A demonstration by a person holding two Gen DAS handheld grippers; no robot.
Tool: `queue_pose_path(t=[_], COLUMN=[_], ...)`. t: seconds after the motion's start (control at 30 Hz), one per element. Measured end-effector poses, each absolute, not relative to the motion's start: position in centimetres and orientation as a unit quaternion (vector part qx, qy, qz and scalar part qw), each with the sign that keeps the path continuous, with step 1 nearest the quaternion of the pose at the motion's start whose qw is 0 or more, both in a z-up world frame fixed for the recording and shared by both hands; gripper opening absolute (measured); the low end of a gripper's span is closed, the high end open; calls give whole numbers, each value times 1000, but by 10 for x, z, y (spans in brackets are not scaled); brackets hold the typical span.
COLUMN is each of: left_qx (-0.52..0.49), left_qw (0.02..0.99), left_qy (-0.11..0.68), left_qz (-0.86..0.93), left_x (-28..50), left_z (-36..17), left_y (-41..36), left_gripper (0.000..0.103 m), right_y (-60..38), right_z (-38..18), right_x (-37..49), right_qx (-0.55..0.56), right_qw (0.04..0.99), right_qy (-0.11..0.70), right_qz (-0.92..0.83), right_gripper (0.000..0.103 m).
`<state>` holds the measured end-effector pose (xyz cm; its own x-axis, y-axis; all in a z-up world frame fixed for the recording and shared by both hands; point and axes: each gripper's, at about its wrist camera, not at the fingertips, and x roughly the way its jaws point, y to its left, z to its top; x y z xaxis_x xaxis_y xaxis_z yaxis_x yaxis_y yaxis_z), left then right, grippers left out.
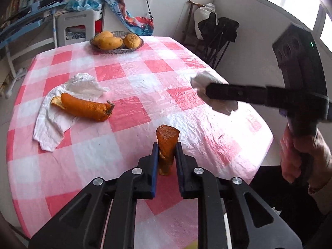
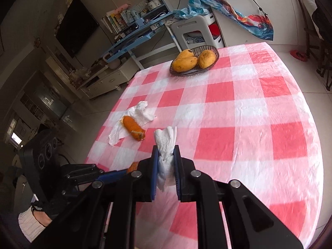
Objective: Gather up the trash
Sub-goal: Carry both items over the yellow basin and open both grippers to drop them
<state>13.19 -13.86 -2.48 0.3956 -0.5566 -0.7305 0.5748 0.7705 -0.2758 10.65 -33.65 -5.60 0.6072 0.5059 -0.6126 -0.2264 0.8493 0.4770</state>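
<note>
Checked tablecloth beneath peel piece between left hand-held gripper pads

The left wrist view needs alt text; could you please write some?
The left tool grips an orange peel piece above a pink checked tablecloth. Another peel lies on a tissue; the right tool holds a tissue wad.
</note>
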Motion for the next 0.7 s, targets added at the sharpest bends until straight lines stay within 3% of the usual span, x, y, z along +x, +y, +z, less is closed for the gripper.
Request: queue_pose_path(t=[0.2,0.7], left_qx=[-34,-34], left_qw=[838,856], left_qy=[437,437], left_qz=[-325,-274], left_x=[86,-12], left_z=[-14,-7], left_y=[-108,-76], left_gripper=[15,15], right_y=[-317,-273], right_z=[-60,-77], right_x=[39,-72], right_qx=[187,129], right_qw=[866,846], right_qy=[397,448], right_qz=[238,259], right_gripper=[15,16])
